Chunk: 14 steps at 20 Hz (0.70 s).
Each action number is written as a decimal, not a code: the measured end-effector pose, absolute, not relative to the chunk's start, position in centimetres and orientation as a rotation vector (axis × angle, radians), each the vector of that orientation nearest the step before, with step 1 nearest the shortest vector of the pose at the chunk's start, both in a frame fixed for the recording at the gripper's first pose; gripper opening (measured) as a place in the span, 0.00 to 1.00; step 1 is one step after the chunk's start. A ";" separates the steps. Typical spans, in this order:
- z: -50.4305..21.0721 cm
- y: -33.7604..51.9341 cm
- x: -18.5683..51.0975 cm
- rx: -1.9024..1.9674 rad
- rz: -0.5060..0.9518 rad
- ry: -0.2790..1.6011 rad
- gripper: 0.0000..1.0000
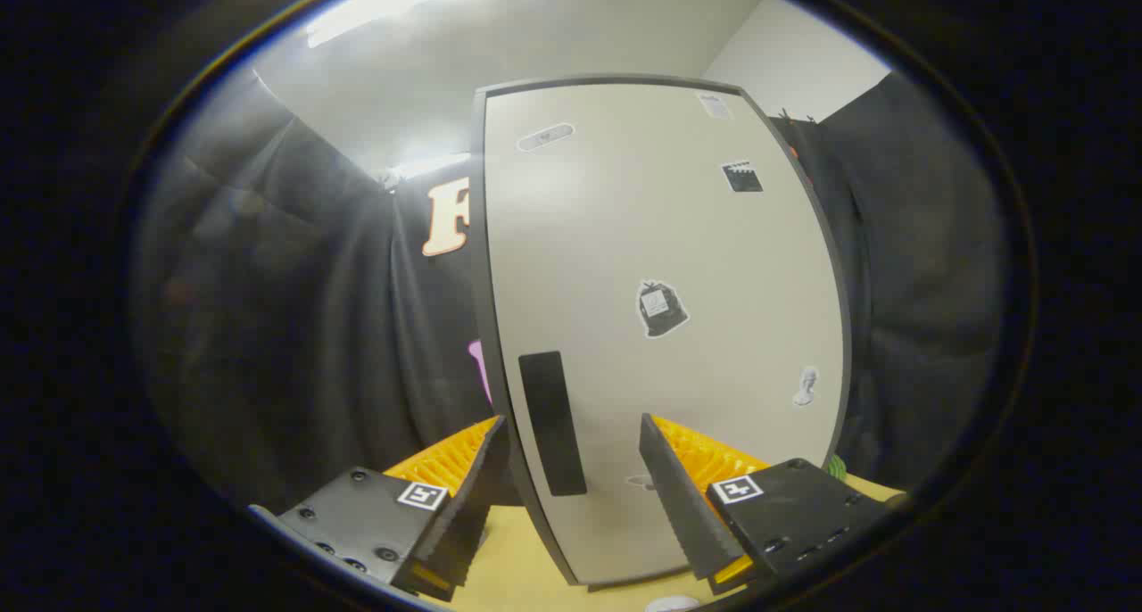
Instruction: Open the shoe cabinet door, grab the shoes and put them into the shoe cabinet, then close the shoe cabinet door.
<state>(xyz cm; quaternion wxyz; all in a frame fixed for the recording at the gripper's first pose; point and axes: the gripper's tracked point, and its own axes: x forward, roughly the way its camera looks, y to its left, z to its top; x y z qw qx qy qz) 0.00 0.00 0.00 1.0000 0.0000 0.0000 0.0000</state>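
White cabinet door [660, 326] stands shut on the tabletop [526, 567], its dark handle [551, 423] between our wide-open, empty tongs [571, 496]. We should close squarely on that handle, then pull.

door stickers [661, 309]: too small to read | cabinet interior: hidden behind door [660, 264]

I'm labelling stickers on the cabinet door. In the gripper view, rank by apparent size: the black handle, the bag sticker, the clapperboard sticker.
1. Black handle, between the open hand-held gripper fingers.
2. Bag sticker.
3. Clapperboard sticker; fisheye curvature may shrink it.
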 end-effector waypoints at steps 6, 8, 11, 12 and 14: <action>0.0 0.3 1.6 -0.006 0.005 -0.023 0.92; 0.0 0.4 2.1 -0.007 0.005 -0.025 0.92; -0.4 0.6 2.9 -0.002 0.008 -0.021 0.92; -0.6 0.7 3.1 -0.003 0.010 -0.017 0.92; -1.1 0.9 3.6 -0.016 0.007 -0.008 0.91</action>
